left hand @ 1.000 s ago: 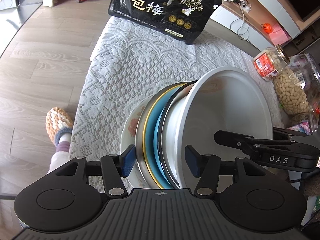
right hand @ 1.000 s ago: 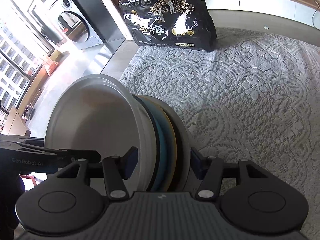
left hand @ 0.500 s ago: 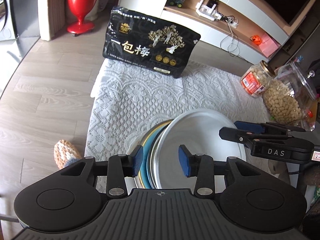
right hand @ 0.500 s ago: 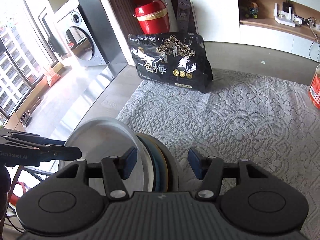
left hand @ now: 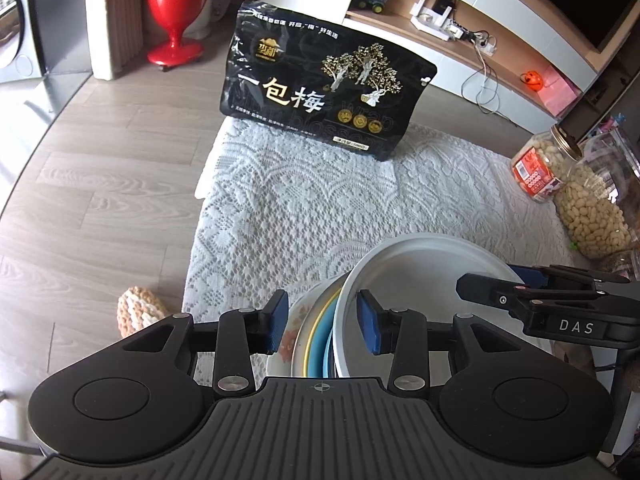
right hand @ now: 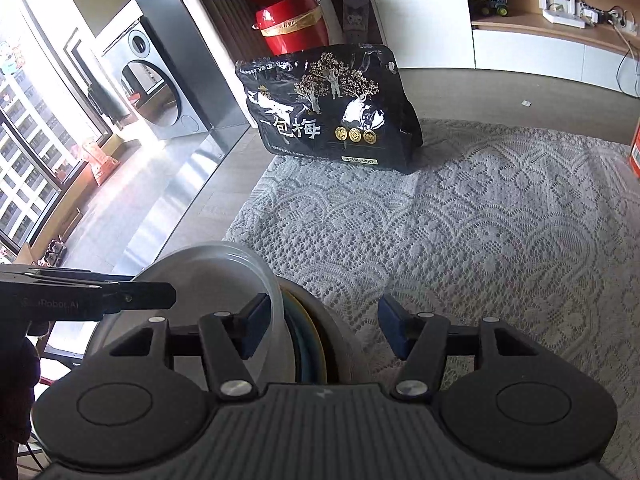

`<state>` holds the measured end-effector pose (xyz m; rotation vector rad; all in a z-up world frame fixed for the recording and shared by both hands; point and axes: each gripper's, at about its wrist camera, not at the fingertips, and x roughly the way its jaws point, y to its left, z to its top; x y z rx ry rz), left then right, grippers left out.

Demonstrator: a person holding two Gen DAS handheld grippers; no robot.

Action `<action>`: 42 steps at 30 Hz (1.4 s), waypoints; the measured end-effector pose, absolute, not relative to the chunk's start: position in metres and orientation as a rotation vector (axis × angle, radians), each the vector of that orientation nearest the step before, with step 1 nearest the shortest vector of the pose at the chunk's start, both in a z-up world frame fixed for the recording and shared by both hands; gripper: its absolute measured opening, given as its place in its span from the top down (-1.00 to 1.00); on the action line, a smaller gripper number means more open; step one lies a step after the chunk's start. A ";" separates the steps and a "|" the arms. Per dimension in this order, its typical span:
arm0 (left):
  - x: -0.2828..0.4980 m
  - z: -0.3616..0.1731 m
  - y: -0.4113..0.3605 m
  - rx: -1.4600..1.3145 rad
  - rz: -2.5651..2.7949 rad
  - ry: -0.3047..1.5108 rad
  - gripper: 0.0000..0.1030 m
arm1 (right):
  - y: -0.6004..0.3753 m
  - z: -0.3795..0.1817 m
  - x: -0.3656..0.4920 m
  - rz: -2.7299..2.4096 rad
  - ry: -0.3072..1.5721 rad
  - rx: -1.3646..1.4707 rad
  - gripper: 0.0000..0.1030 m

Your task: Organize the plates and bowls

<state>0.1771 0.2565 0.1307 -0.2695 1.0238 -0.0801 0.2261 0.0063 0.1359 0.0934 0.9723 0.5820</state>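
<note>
**White bowl and plates gathered, not yet put down**

Blue pads of the left claw (left hand: 322,316) have just been closing and now clench the stack of plates and bowls (left hand: 312,344), one pad against the floral plate's back, the other inside the white bowl (left hand: 420,276). The right claw (right hand: 320,316) straddles the same stack from the other side. Lace shows past its outer pad, so I cannot tell whether it presses.

The stack stands on edge at the end of the lace cloth (left hand: 300,220) farthest from the black snack bag (left hand: 320,84), with open cloth between them.

The sorting looks mostly done, since everything is nested together. Laying the stack flat appears to remain.
</note>
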 end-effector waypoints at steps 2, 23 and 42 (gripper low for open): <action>0.175 0.132 0.255 -0.258 -0.083 1.013 0.20 | 0.005 0.134 0.224 0.578 0.974 0.084 -0.14; 0.120 0.146 0.254 -0.321 -0.117 0.885 0.24 | -0.007 0.153 0.176 0.564 0.893 0.028 -0.14; -0.053 0.133 0.194 -0.194 0.042 0.322 0.23 | -0.038 0.166 0.023 0.509 0.345 0.136 -0.49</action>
